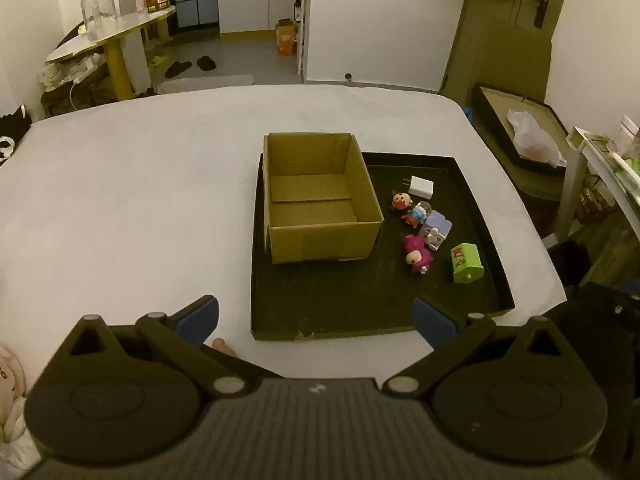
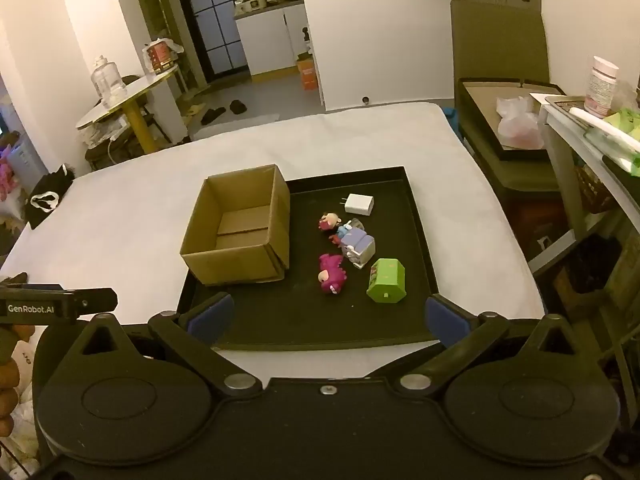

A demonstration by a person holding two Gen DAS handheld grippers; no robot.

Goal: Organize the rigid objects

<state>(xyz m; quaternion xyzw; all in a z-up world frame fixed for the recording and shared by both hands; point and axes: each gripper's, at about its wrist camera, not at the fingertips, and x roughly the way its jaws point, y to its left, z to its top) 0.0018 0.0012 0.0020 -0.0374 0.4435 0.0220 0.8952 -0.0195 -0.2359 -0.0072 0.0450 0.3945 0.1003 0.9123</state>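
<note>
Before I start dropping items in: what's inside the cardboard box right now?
The cardboard box looks empty: only its bare flap floor shows in both wrist views. The strip of floor just behind its near wall is hidden. The toys and white charger sit beside it on the black tray.

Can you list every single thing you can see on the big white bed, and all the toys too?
Shallow black tray: one, black, on the white bed.
Open cardboard box: one, brown, empty, tray's left side.
White charger plug: one, white, tray's far right.
Small toy figures: a clustered few, mixed colours, beside the box.
Magenta toy figure: one, nearer.
Green block toy: one, nearest right.
Left gripper: open, empty.
Right gripper: open, empty.
</note>
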